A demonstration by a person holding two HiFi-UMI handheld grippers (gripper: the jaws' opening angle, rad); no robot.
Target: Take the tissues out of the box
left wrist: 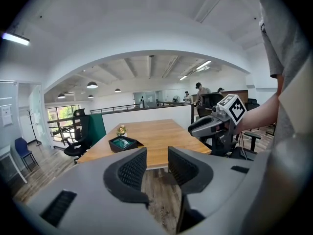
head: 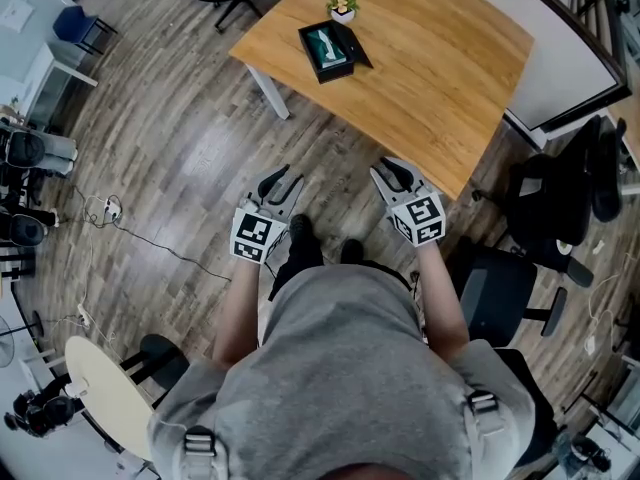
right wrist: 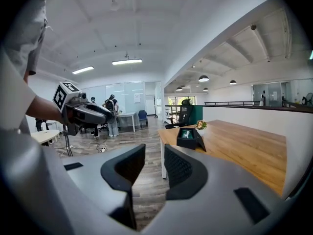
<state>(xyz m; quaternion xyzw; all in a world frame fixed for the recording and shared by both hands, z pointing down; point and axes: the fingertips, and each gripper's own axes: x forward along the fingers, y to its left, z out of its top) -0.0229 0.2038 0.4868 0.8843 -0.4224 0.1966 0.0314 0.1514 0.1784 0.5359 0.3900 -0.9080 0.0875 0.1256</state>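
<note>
Right now both sets of jaws are standing parted and empty, the left gripper [head: 281,181] and right gripper [head: 396,174] hanging over the floor [head: 190,138] short of the worktop [head: 440,78]. The tissue box [head: 331,49] is sitting at its far corner beside a small potted plant [head: 343,6], so a hasty reach would be risking toppling the plant or shoving the box.

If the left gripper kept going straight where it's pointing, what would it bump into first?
Probably the near edge of the wooden table: the left gripper frames it between open, empty jaws, with only floor before it. The tissue box sits left of that line, though depth is hard to judge.
</note>
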